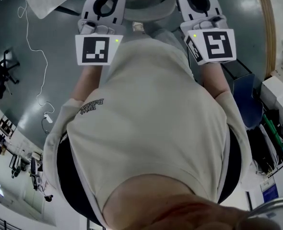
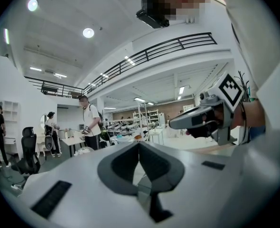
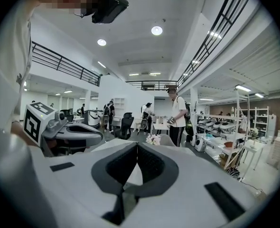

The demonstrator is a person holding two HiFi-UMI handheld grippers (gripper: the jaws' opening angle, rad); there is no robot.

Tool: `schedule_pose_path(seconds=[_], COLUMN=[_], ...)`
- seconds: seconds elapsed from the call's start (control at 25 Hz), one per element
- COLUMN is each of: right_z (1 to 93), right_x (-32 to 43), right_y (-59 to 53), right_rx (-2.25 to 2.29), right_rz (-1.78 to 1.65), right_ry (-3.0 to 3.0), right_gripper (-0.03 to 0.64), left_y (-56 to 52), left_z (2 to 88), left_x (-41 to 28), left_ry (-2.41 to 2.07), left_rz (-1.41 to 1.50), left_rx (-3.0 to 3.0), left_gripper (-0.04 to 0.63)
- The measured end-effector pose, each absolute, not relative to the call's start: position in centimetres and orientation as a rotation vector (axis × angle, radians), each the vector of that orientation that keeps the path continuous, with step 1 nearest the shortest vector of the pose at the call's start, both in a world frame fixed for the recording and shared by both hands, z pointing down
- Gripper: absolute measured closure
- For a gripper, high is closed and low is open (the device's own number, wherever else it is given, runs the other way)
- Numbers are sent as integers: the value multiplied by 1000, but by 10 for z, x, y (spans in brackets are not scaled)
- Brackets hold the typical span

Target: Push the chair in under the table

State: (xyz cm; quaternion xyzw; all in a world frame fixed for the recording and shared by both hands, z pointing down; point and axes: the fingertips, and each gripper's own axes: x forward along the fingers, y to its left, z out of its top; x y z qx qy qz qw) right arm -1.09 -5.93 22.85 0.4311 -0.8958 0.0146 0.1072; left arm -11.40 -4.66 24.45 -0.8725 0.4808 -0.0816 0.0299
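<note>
Person: beige short-sleeved T-shirt with a dark chest print.
Left gripper and right gripper: white shells, dark grey jaw linings.
Left cube and right cube: black-and-white square markers, one green lamp each.

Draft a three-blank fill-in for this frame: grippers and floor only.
1. The left gripper and the right gripper both have their jaws ____, with nothing between them.
2. In the right gripper view, the left gripper shows on the picture's ____ side.
3. In the head view, the thin cable lying on the floor is ____ in colour.

Missing words: shut; left; white.
</note>
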Motion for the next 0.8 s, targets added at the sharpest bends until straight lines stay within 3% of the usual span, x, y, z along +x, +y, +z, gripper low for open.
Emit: schedule_pose_path(seconds=[0.32, 0.68, 0.76, 0.8], right_z=[244, 280, 299, 309], right_x=[2, 6, 6, 6], right_y=[-83, -101, -100, -98], right_rx=[1134, 858, 757, 707], right_rz=[33, 197, 178, 165], right_ry=[-2642, -2620, -2572, -2546], right_gripper=[607, 606, 597, 554], left_y=[-66, -77, -77, -76], left_z=[261, 318, 335, 344], left_x=[-103, -109, -106, -104], left_ry=[1550, 1460, 1378, 1329], left_rz=[-421, -893, -995, -1047], left_rx=[-2691, -2772, -2810, -2821], left_gripper=[584, 581, 543, 508])
